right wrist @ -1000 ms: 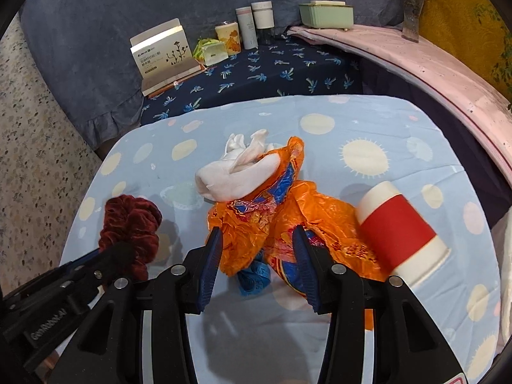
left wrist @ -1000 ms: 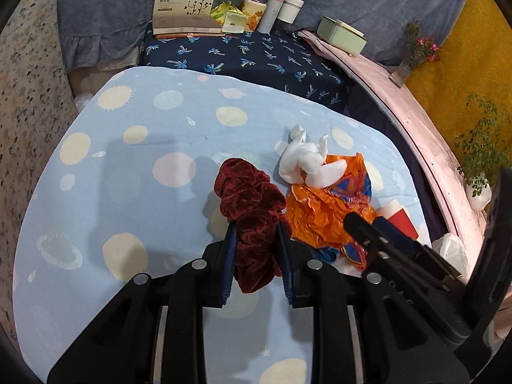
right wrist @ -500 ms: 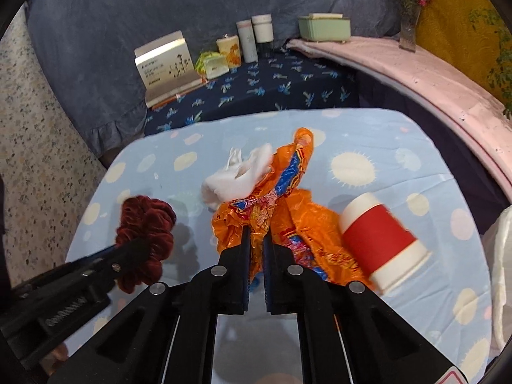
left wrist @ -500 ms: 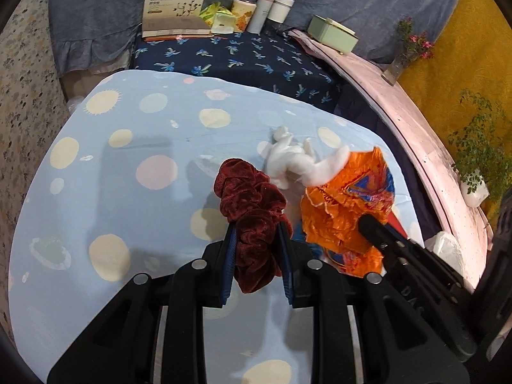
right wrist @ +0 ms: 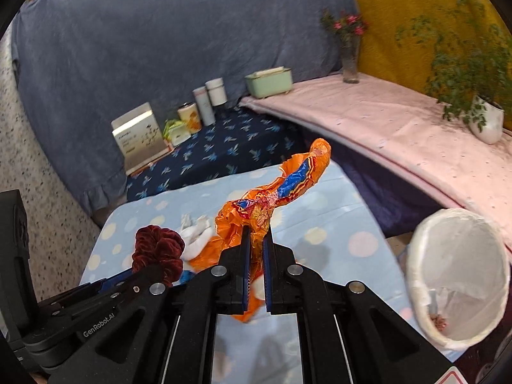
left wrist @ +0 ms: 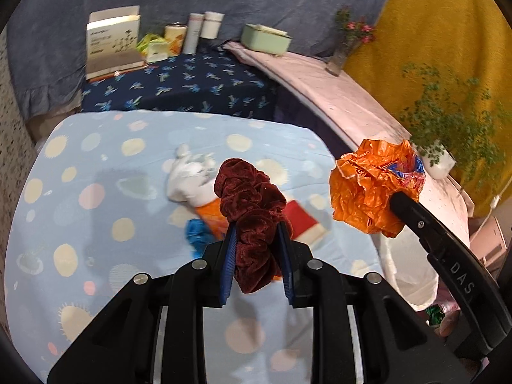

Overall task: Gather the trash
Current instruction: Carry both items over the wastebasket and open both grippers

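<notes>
My left gripper (left wrist: 256, 233) is shut on a dark red velvet scrunchie (left wrist: 252, 204) and holds it above the spotted blue table (left wrist: 96, 198). My right gripper (right wrist: 256, 240) is shut on a crumpled orange wrapper (right wrist: 272, 195), lifted off the table; the wrapper also shows in the left wrist view (left wrist: 371, 188). On the table lie a white crumpled tissue (left wrist: 188, 176), a red and white paper cup (left wrist: 304, 220), another orange wrapper (left wrist: 211, 214) and a small blue scrap (left wrist: 196, 230). A white-lined trash bin (right wrist: 457, 275) stands off the table's right edge.
A dark blue patterned table (left wrist: 179, 86) behind holds a box (left wrist: 112, 44), cans and cups (left wrist: 198, 32). A pink-covered shelf (right wrist: 384, 118) at right carries a green box (right wrist: 268, 80), a flower vase (right wrist: 350, 60) and a potted plant (right wrist: 473, 96).
Both grippers rose off the table. The right gripper closed on the orange wrapper and lifted it toward the right; the left gripper carried the scrunchie up. The bin has come into view.
</notes>
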Available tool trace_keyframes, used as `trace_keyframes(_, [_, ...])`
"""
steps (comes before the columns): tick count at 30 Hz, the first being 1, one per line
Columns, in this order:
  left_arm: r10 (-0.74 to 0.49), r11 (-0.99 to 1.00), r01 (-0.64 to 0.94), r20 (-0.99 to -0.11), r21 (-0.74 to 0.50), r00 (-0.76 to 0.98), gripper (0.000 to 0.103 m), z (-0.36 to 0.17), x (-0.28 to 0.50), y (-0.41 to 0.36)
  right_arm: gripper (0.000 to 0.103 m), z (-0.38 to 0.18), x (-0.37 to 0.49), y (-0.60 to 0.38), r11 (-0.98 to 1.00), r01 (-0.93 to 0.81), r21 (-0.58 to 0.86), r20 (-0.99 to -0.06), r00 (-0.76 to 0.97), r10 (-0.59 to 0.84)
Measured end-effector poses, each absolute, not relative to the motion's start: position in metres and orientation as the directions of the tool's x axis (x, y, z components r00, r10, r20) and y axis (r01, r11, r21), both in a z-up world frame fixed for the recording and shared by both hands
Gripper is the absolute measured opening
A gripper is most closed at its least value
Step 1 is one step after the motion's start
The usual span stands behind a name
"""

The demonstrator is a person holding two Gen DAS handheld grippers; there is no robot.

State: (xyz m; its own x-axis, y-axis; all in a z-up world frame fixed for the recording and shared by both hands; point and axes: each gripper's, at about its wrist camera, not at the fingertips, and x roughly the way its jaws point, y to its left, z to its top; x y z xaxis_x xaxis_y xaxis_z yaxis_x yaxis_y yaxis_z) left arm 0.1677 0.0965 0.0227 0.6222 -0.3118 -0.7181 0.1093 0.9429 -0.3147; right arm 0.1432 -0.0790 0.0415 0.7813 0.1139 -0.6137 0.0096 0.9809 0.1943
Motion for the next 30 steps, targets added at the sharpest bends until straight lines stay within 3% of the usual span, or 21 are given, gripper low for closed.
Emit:
trace_keyframes(13, [-0.411,0.909,0.326,-0.692,-0.26,0.594,0.024,0.053,0.141,-0.025,0.006,0.066,0.097,-0.181,0.964,0.163,0.21,-0.564,0.825,-0.017])
trace_keyframes(30, [-0.5,0.827,0.519,-0.704,-0.216,0.504,0.024,0.052,0.121,-0.145,0.006,0.054,0.05,-0.284,0.912,0.354,0.208,-0.575,0.798,-0.179])
